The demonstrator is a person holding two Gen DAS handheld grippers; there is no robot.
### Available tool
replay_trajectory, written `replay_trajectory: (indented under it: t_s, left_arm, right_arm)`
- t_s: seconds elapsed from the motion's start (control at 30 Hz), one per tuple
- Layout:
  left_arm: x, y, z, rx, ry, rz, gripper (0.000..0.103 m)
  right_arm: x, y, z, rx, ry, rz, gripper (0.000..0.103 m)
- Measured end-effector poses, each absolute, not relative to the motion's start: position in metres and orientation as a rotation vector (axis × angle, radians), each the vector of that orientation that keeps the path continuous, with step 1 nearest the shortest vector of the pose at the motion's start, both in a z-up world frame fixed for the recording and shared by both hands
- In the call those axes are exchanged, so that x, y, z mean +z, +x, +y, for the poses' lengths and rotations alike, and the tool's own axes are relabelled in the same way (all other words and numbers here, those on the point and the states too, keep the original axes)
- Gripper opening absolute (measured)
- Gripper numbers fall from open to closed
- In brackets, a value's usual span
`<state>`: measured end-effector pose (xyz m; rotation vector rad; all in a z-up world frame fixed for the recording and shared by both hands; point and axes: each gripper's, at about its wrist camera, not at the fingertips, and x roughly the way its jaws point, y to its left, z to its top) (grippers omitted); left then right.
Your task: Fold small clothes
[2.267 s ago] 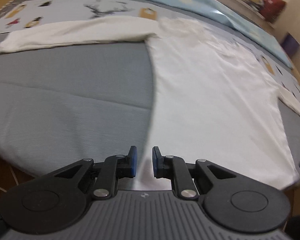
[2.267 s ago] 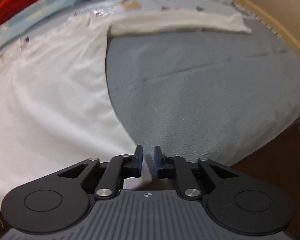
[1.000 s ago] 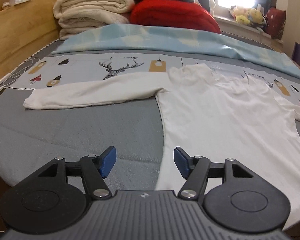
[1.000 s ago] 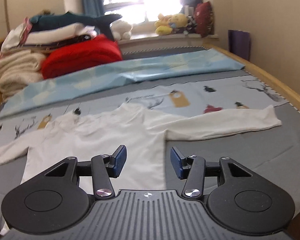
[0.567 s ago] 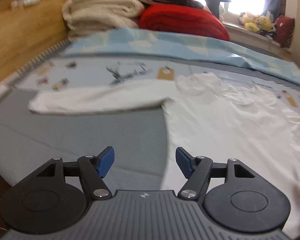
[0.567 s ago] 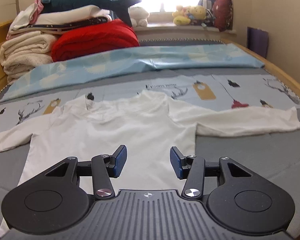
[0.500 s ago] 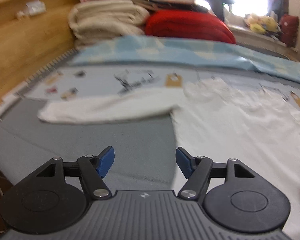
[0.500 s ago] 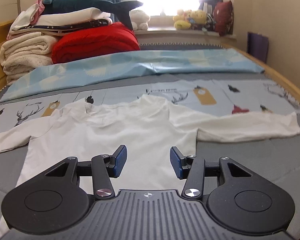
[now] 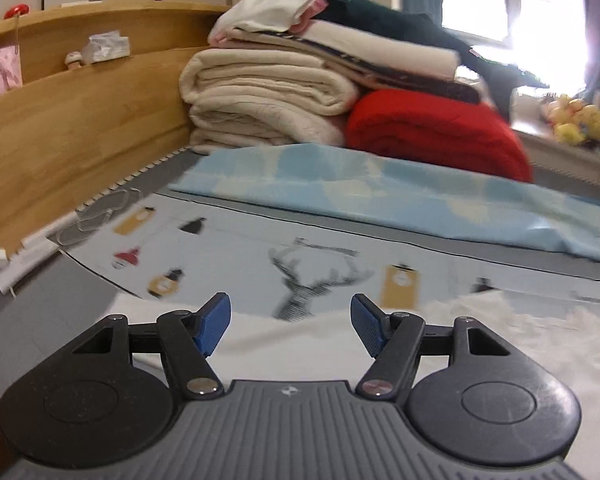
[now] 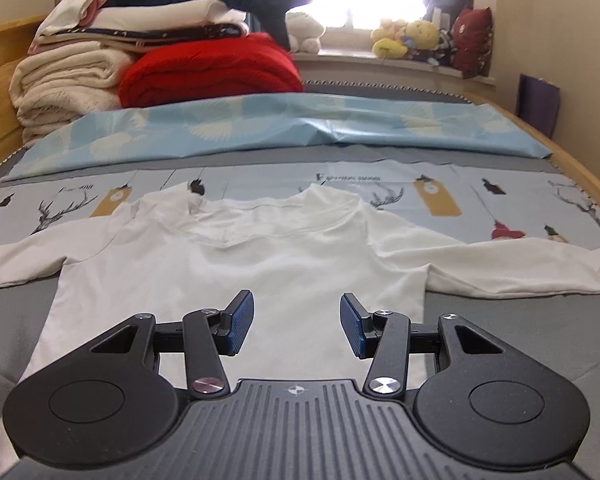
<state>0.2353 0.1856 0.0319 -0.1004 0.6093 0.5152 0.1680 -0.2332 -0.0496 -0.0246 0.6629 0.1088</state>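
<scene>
1. Right wrist view shows the white long-sleeved top [image 10: 236, 264] spread flat on the bed [image 10: 520, 344], collar at the far end, hem at the near end, both sleeves stretched out to left and right.
2. The right gripper [image 10: 297, 326] hangs over the near middle of the top, its blue pads well apart with nothing between them.
3. The left gripper [image 9: 291, 328] is over the left sleeve [image 9: 256, 344], jaws wide and empty; that view is blurred, so I cannot tell how close it sits to the cloth.
4. No fold shows yet, so I judge the step in hand to be the reach for a first grip, most likely on a sleeve.
5. The next move calls for the left gripper to come down on the left sleeve near its cuff, pinch one layer, and carry it right across the body.
6. The right gripper would do well to steady the body or take the right sleeve [image 10: 512, 268], so the top does not slide on the smooth sheet.
</scene>
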Motion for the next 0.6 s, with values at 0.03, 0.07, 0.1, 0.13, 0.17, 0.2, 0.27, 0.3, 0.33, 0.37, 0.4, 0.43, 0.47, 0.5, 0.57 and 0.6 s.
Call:
replay_trajectory:
  t_s: [0.03, 0.07, 0.1, 0.13, 0.17, 0.2, 0.27, 0.3, 0.33, 0.37, 0.4, 0.43, 0.47, 0.5, 0.57, 0.6]
  left_arm:
    - [0.025, 0.244, 0.198, 0.533, -0.118, 0.622, 0.068]
    - [0.017, 0.251, 0.212, 0.557, -0.149, 0.638, 0.067]
    - [0.010, 0.256, 0.223, 0.581, -0.175, 0.648, 0.066]
    - [0.002, 0.260, 0.235, 0.607, -0.199, 0.656, 0.066]
    - [-0.006, 0.264, 0.246, 0.624, -0.215, 0.662, 0.066]
    - [-0.015, 0.265, 0.255, 0.641, -0.227, 0.666, 0.066]
    - [-0.033, 0.266, 0.272, 0.677, -0.260, 0.698, 0.066]
    - [-0.042, 0.267, 0.282, 0.699, -0.296, 0.733, 0.066]
    - [-0.050, 0.269, 0.294, 0.719, -0.345, 0.761, 0.066]
    - [-0.055, 0.270, 0.304, 0.732, -0.380, 0.768, 0.066]
    - [-0.060, 0.269, 0.312, 0.745, -0.400, 0.772, 0.066]
    - [-0.064, 0.269, 0.323, 0.763, -0.422, 0.777, 0.067]
    - [-0.068, 0.268, 0.332, 0.773, -0.444, 0.778, 0.067]
    - [-0.073, 0.267, 0.342, 0.781, -0.473, 0.779, 0.067]
    - [-0.082, 0.265, 0.364, 0.799, -0.541, 0.789, 0.068]
    - [-0.089, 0.264, 0.375, 0.809, -0.581, 0.807, 0.069]
  right_arm:
    - [-0.050, 0.169, -0.232, 0.113, -0.029, 0.665, 0.050]
    - [-0.050, 0.169, -0.231, 0.115, -0.037, 0.664, 0.050]
    - [-0.049, 0.170, -0.230, 0.114, -0.045, 0.662, 0.050]
    - [-0.050, 0.171, -0.229, 0.110, -0.052, 0.662, 0.050]
    - [-0.051, 0.172, -0.228, 0.105, -0.059, 0.667, 0.050]
    - [-0.053, 0.174, -0.228, 0.100, -0.064, 0.677, 0.050]
    - [-0.057, 0.177, -0.225, 0.089, -0.075, 0.693, 0.050]
    - [-0.059, 0.179, -0.223, 0.085, -0.082, 0.700, 0.050]
    - [-0.062, 0.180, -0.221, 0.083, -0.093, 0.708, 0.050]
    - [-0.065, 0.183, -0.217, 0.082, -0.108, 0.721, 0.050]
    - [-0.068, 0.185, -0.213, 0.082, -0.121, 0.731, 0.050]
    - [-0.069, 0.187, -0.210, 0.083, -0.131, 0.737, 0.050]
    - [-0.069, 0.189, -0.206, 0.082, -0.135, 0.738, 0.050]
    - [-0.069, 0.190, -0.202, 0.080, -0.134, 0.740, 0.050]
    - [-0.068, 0.194, -0.197, 0.069, -0.123, 0.750, 0.050]
    - [-0.067, 0.195, -0.193, 0.068, -0.115, 0.756, 0.050]
